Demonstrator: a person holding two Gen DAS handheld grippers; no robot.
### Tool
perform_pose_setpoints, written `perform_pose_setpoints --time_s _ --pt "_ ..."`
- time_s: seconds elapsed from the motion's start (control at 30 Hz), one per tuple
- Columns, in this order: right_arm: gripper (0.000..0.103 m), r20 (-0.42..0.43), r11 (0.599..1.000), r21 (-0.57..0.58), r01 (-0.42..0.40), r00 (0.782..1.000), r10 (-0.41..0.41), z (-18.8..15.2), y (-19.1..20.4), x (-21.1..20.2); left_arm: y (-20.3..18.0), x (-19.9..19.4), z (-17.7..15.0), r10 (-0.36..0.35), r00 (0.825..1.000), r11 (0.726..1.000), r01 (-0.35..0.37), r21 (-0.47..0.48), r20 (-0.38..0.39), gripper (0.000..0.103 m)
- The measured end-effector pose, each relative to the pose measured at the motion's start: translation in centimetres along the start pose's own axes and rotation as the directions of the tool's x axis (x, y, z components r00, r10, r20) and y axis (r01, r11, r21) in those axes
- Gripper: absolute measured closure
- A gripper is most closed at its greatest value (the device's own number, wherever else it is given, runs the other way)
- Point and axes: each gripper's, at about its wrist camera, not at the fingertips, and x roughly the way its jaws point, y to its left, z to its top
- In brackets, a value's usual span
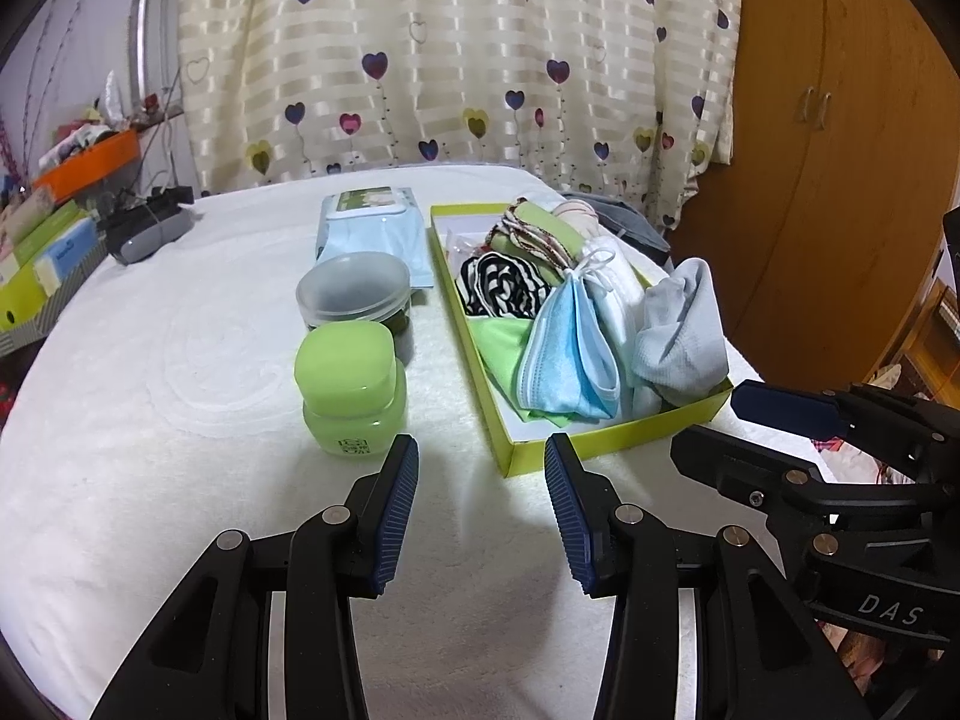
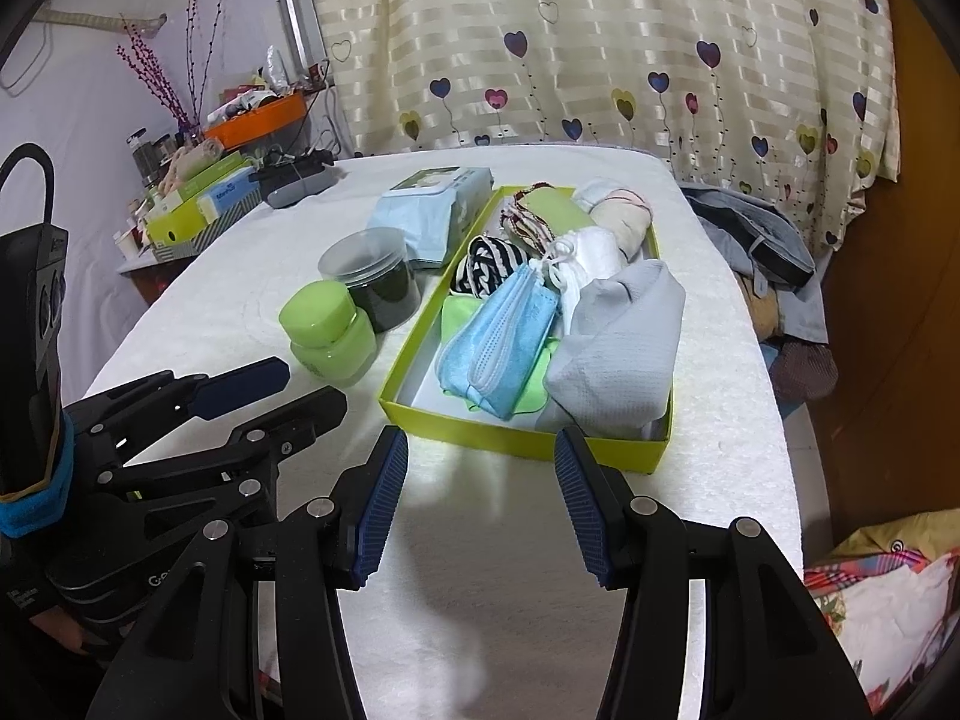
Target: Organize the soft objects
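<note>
Long lime-green cardboard box (image 2: 510,423) of soft cloths, long axis running away from cameras on white surface (image 2: 480,540). Left gripper (image 1: 482,513), right gripper (image 2: 482,501): jaws apart, empty. "DAS" legible on right gripper body.

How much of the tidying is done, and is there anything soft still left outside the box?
Mostly done, it seems. The box already holds blue masks, a grey cloth, a striped cloth and rolled fabrics. Nothing is in hand: the left gripper and right gripper are both open and empty. Outside sit two jars and a wipes pack; the pack may be the only soft thing left.
</note>
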Motion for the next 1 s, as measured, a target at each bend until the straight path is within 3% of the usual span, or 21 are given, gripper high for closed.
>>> perform_pose_setpoints --time_s 1.0 --pt "0.051 -0.013 1.0 0.003 -0.002 1.0 0.002 -0.18 -0.47 0.8 0.07 0.88 -0.05 0.016 1.0 1.0 -0.016 0.008 -0.016 0.06"
